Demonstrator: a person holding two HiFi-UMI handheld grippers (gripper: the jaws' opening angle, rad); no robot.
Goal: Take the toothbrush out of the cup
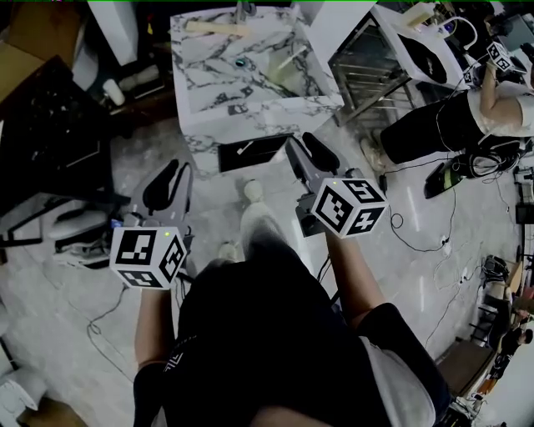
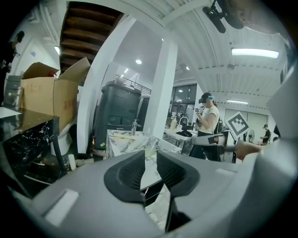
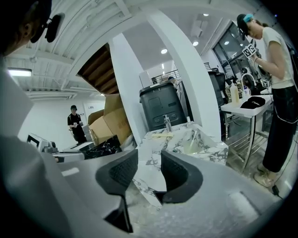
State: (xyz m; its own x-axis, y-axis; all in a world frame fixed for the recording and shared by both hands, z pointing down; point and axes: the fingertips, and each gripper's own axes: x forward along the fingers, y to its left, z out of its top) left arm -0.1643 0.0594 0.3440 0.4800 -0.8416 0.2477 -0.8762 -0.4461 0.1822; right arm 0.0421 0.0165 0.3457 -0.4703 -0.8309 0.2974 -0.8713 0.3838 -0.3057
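A marble sink counter (image 1: 250,104) stands ahead of me on the floor. In its basin sits a pale translucent cup (image 1: 284,73) with a toothbrush (image 1: 294,58) leaning out of it. The same cup (image 3: 191,147) and toothbrush (image 3: 194,137) show in the right gripper view, well beyond the jaws. Both grippers hang short of the counter, apart from it. My left gripper (image 1: 167,185) is open and empty, and in its own view the left gripper (image 2: 149,171) frames the counter (image 2: 122,139). My right gripper (image 1: 307,157) is also open, the right gripper (image 3: 149,174) holding nothing.
A faucet (image 1: 244,10) and a wooden strip (image 1: 217,27) sit at the counter's back. A metal-frame table (image 1: 367,67) stands to the right, with a person (image 1: 450,117) beside it. Cables (image 1: 434,242) lie on the floor. Cardboard boxes (image 2: 46,93) and a dark bin (image 2: 116,111) stand behind.
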